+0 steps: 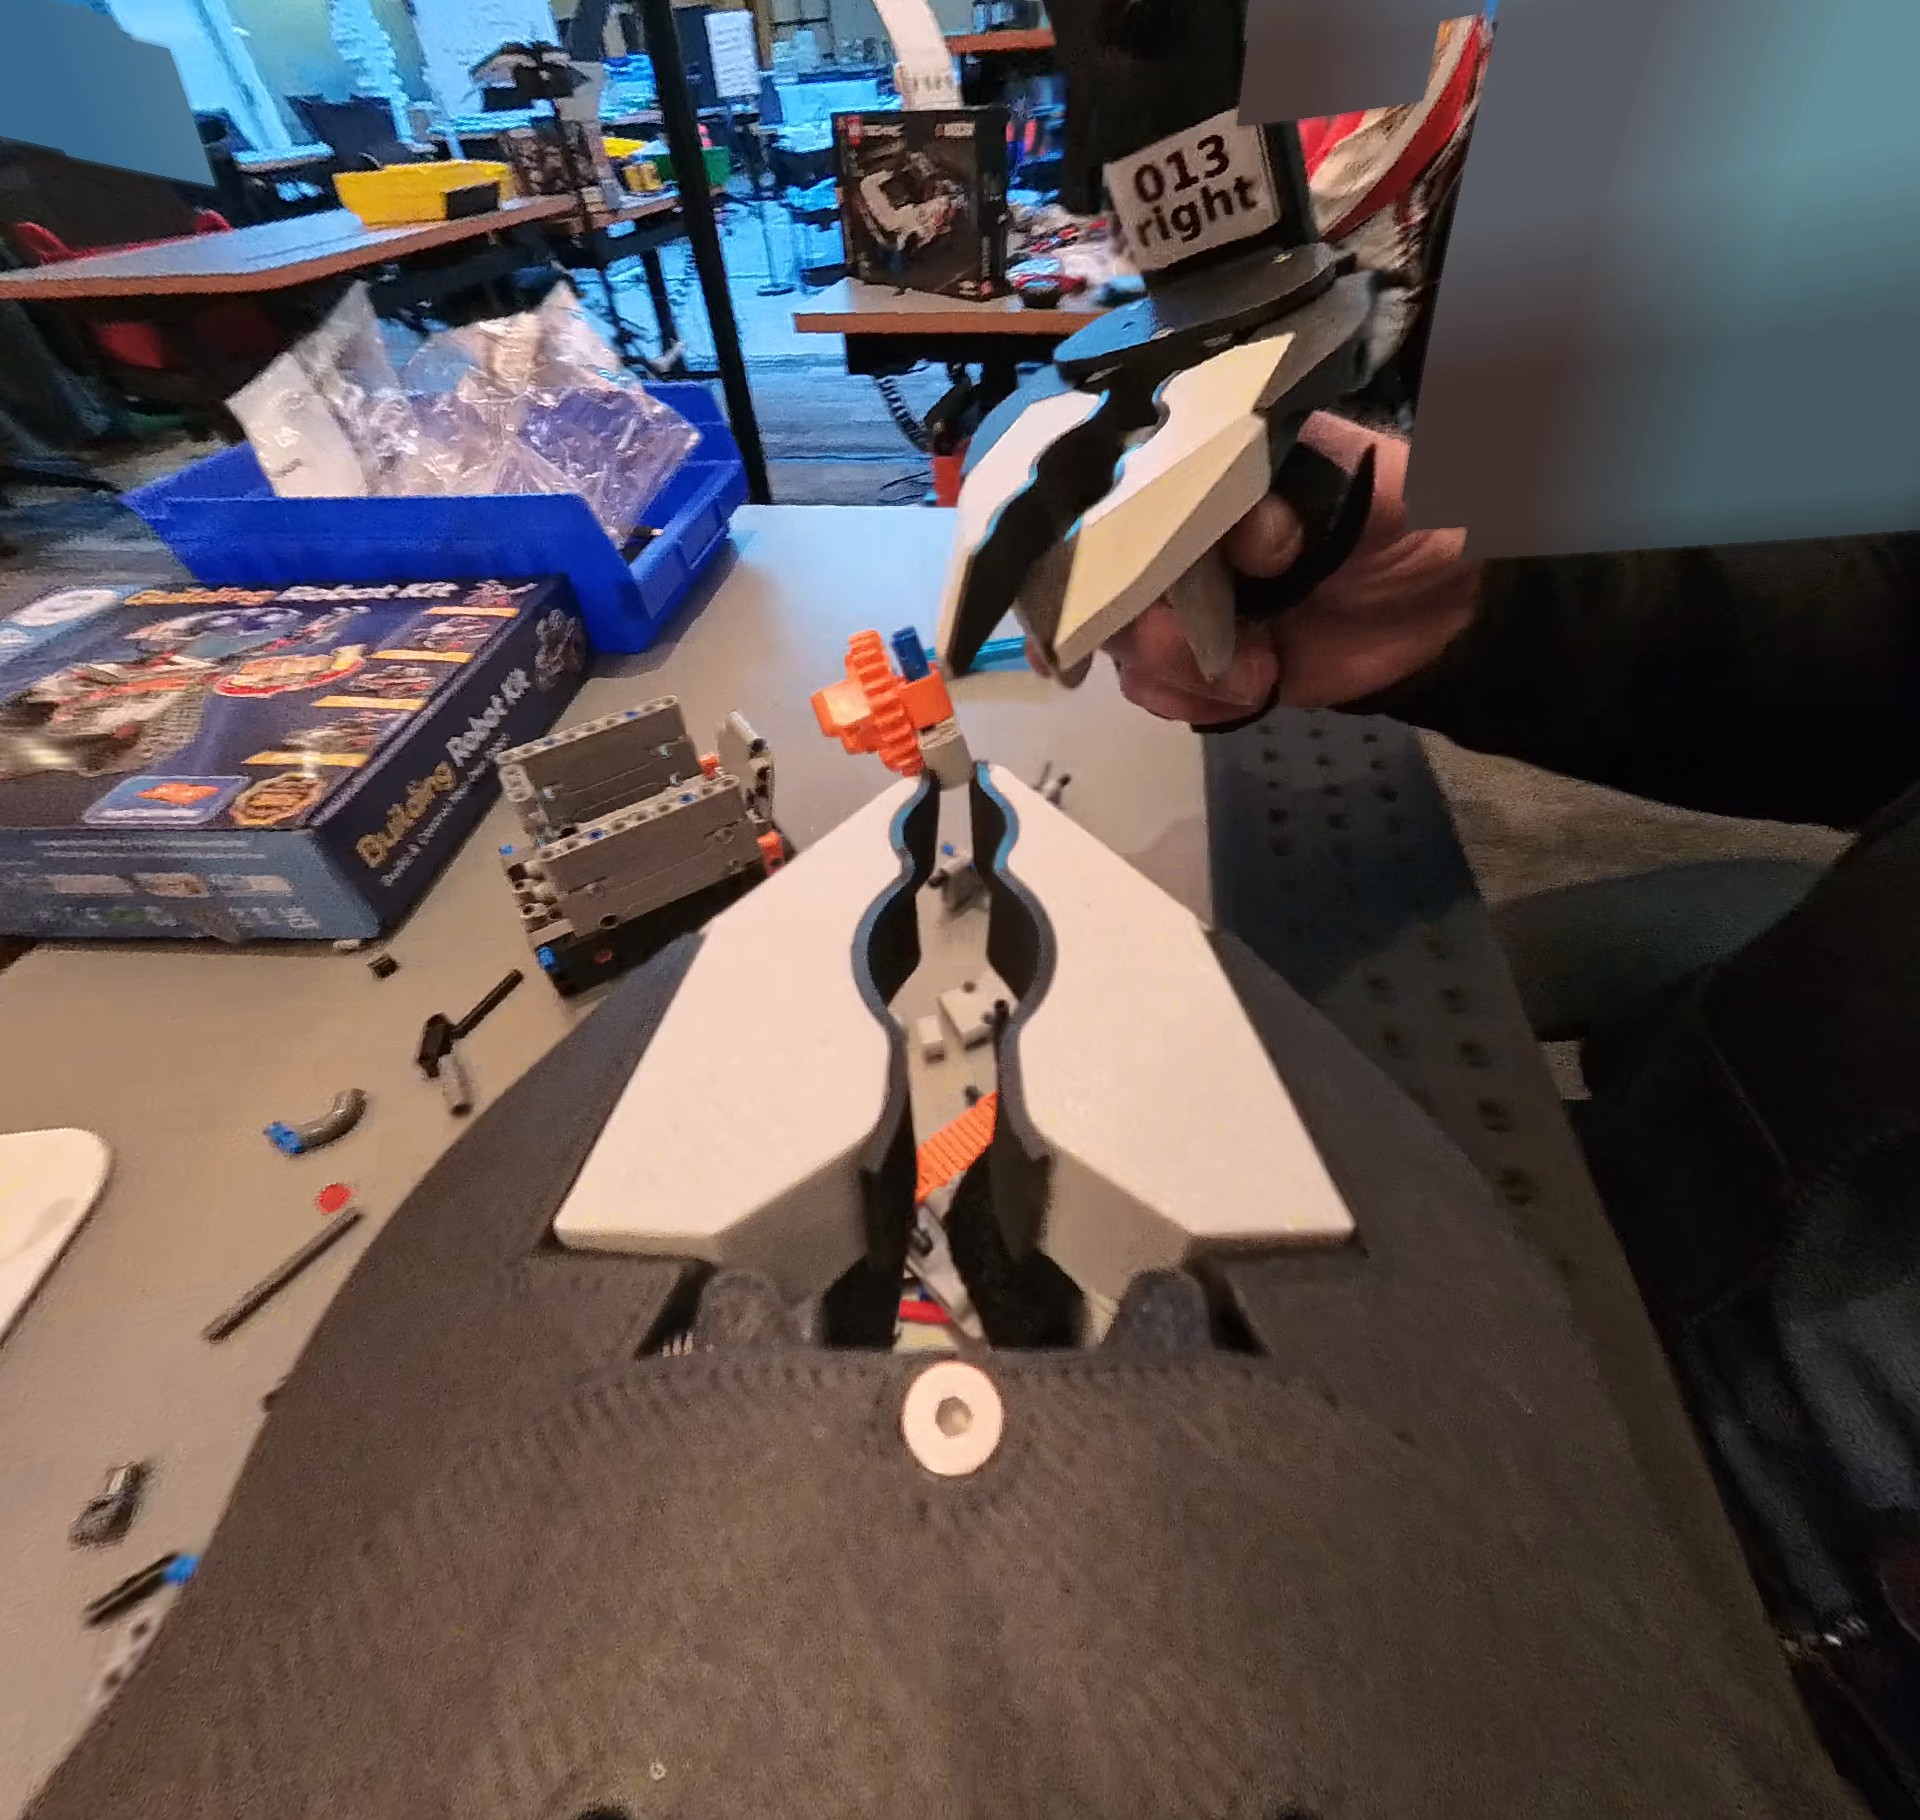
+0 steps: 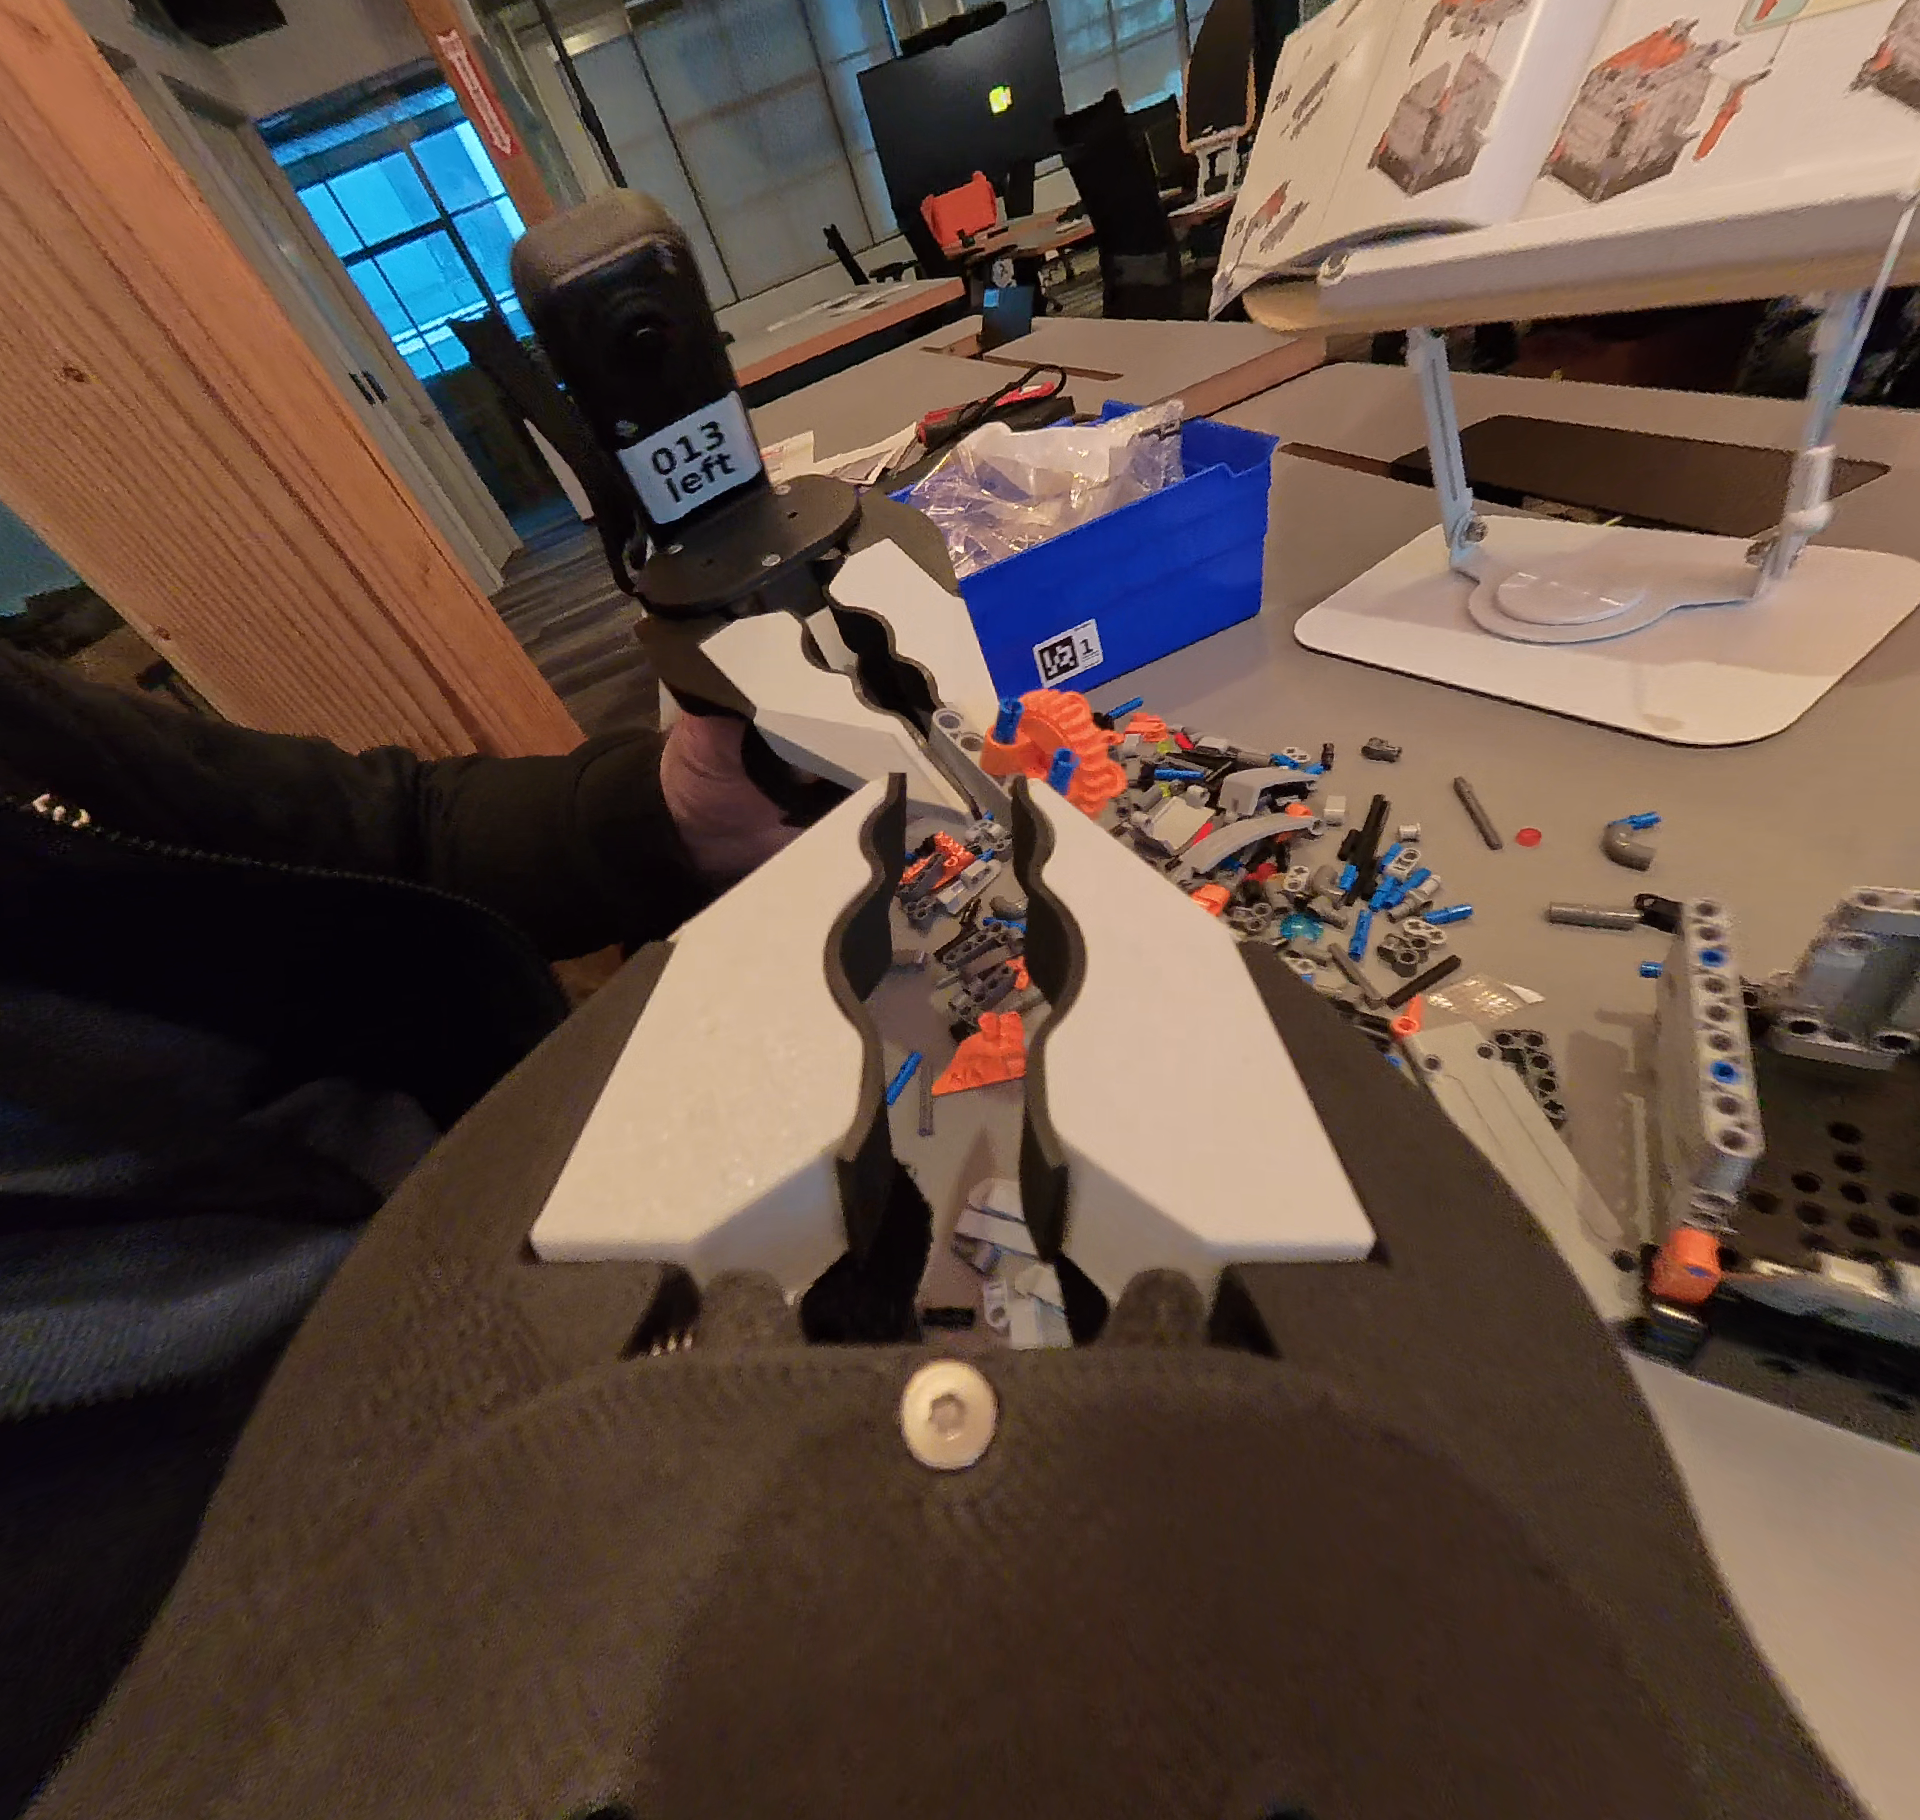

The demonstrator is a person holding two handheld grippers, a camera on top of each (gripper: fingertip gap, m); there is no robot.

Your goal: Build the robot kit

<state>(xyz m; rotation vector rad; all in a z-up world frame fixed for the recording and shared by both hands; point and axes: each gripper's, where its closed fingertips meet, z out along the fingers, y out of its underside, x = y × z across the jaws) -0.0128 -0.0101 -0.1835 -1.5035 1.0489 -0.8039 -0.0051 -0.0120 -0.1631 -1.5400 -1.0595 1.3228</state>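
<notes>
Orange gear assembly [image 1: 883, 710], left gripper [image 1: 951, 783] clamping it

left gripper pinches gear piece

left gripper [image 1: 951, 778] tips clamp small orange gear assy [image 1: 883, 705] above grey table [image 1: 810, 565]. right gripper [image 1: 1008, 664] just beside it, tips apart. grey block build [image 1: 634, 825], kit box [image 1: 270, 742], blue bin [image 1: 447, 523] on left.
</notes>
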